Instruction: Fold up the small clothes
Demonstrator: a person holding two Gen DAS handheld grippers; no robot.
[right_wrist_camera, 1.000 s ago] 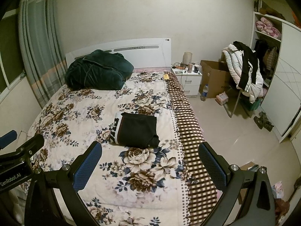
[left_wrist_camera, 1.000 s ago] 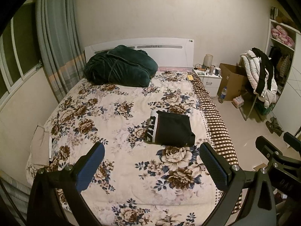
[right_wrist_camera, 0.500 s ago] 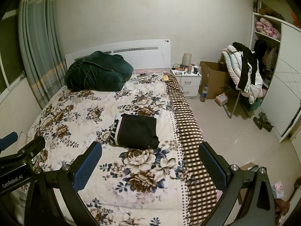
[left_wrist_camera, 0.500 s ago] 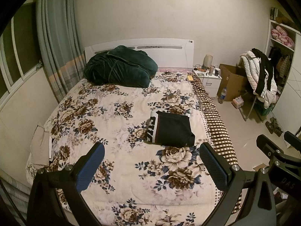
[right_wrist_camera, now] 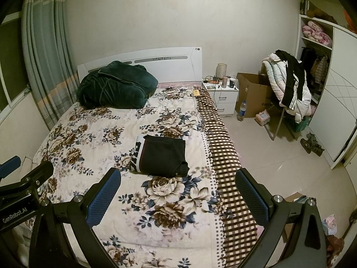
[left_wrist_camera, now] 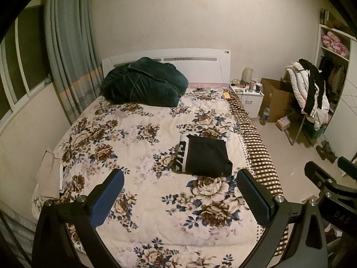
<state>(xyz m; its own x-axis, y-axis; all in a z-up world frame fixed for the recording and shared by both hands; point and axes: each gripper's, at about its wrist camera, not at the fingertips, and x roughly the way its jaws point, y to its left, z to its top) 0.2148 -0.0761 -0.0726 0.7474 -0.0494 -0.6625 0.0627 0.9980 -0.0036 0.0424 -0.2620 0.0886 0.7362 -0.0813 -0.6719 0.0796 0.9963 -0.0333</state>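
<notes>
- A folded black garment [left_wrist_camera: 206, 157] is lying flat on the floral quilt [left_wrist_camera: 138, 147] of the bed, toward the bed's right side, its white band with dark lettering facing left.
- The left gripper [left_wrist_camera: 178, 192] is hovering above the foot of the bed with its jaws spread wide, holding nothing; the garment is sitting beyond and between the blue pads [left_wrist_camera: 107, 198], well clear of them.
- The right gripper [right_wrist_camera: 178, 192] is hanging just beside the left one, jaws likewise spread wide and empty, with the garment [right_wrist_camera: 161, 156] ahead of its left finger.
- A dark green bundle of bedding [left_wrist_camera: 142, 84] is resting against the white headboard [left_wrist_camera: 196, 67].
- A brown checked blanket [right_wrist_camera: 223, 156] is running along the bed's right edge.
- A white nightstand [right_wrist_camera: 221, 96], a cardboard box [right_wrist_camera: 254, 93] and a chair heaped with jackets [right_wrist_camera: 287, 87] are standing by the far wall.
</notes>
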